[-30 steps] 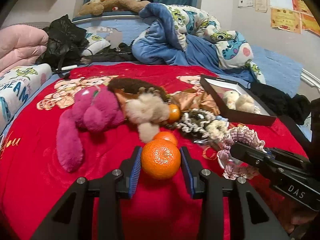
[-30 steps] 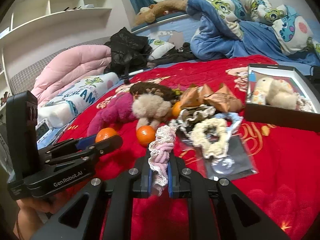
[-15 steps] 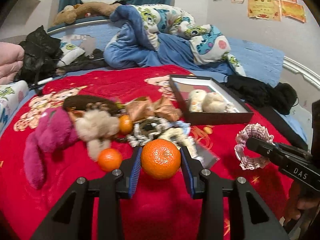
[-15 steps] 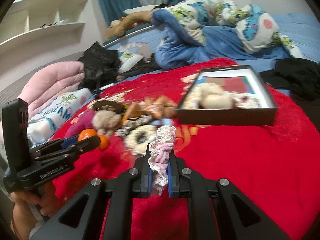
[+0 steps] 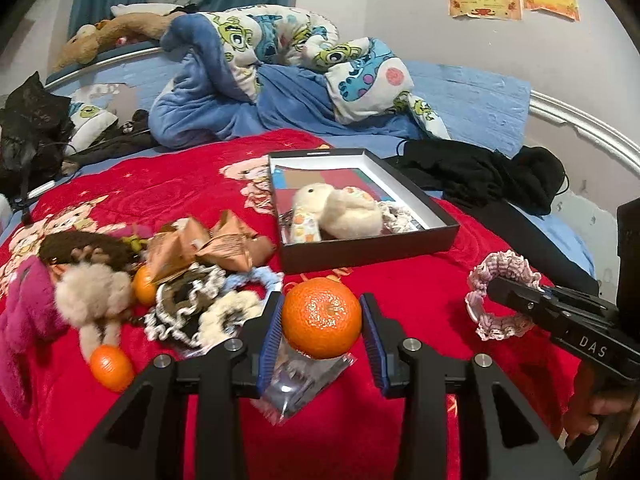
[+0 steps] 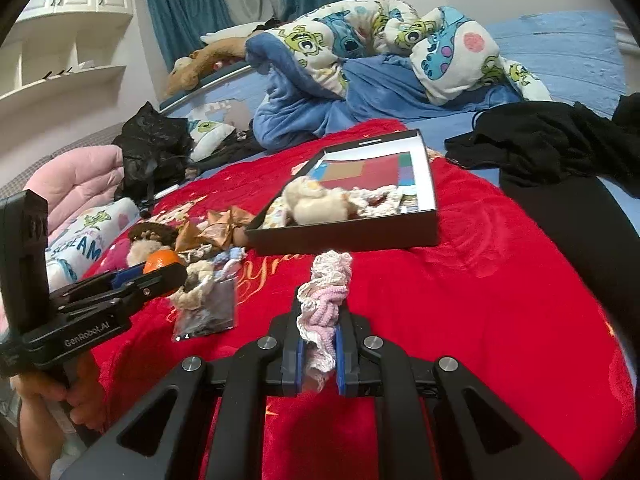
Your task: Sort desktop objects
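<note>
1. The left tool (image 5: 322,322) is clenched on a mandarin (image 5: 321,318), held above the red blanket (image 5: 420,292) just short of the black box (image 5: 368,250).
2. The right tool (image 6: 318,354) is clamped on a pink and white scrunchie (image 6: 324,304), also in front of the box, to the right of the mandarin.
3. The step in hand looks like carrying both items to their places; the box already holds cream plush toys (image 5: 340,212) and a lacy scrunchie, so the pink scrunchie likely belongs there.
4. To do it well, bring the scrunchie over the near wall of the box and past the plush before letting go, so that it drops inside and does not hang on the rim.
5. Keep a steady squeeze on the mandarin: it is round and smooth and may roll from the blue pads (image 5: 269,340) if the grip slackens.
6. Keep the 2 tools apart as they near the box, since they approach it side by side.
7. Count, left of the box: 3 mandarins in all, 1 held and 2 on the blanket (image 5: 111,366).
8. There is 1 pink plush (image 5: 24,312), 1 beige plush (image 5: 94,292) and 1 dark brown plush.
9. I count about 3 loose scrunchies (image 5: 188,308) in the heap, though they overlap.
10. There are also 2 or 3 orange-brown wrapped packets (image 5: 216,246) and 1 clear packet under the mandarin.
</note>
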Tool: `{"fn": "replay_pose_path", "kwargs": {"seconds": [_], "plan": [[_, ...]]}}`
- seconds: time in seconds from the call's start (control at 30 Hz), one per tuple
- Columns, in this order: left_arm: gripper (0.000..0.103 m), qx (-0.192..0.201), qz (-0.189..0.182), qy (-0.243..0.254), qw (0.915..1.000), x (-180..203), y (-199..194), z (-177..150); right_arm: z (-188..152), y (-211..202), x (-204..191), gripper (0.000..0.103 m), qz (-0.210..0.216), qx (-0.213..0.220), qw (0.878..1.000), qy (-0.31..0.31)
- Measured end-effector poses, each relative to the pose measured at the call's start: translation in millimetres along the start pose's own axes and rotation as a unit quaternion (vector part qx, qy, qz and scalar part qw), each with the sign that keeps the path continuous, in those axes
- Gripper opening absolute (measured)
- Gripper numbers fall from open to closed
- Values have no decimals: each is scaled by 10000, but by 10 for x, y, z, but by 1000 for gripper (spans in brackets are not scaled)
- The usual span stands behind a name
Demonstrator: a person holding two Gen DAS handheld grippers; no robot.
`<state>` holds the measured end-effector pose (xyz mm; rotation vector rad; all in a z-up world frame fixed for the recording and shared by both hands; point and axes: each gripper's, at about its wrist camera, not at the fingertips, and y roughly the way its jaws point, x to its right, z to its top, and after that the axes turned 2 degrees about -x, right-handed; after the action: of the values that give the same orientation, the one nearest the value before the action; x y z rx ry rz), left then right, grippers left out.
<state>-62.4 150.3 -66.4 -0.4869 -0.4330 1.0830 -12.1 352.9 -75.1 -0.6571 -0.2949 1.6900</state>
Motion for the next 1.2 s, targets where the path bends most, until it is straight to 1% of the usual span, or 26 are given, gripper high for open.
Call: {"fn": "replay_pose_path", "kwargs": {"seconds": [0.13,0.2,0.27,0.47,0.57,0.67,0.87,1.03,1.2], "plan": [[39,13,-119,-218,9997,-26,109,92,58,35,102,11,-40,45,10000,37],[39,-20,-137,-242,9996,-28,190,147,84,60,122,11,-104,38,9999,-6],[39,-6,-154,-174,9997,-3,248,194,111,72,147,11,-217,87,9997,-113],[39,-8,-233,5,9997,139,428,368,190,145,259,11,-206,128,9997,-103],[39,-73,-388,61,9992,208,524,439,228,186,303,11,-172,152,9997,-68],[39,-117,-411,249,9988,324,610,505,278,233,356,11,-102,169,9998,-33],[39,-177,-506,328,9980,446,758,610,410,311,416,11,-29,233,9997,32],[39,-217,-413,386,9982,472,857,689,554,399,434,12,30,298,9995,27],[39,-238,-324,381,9985,405,958,840,719,551,495,12,120,322,9993,138]]}}
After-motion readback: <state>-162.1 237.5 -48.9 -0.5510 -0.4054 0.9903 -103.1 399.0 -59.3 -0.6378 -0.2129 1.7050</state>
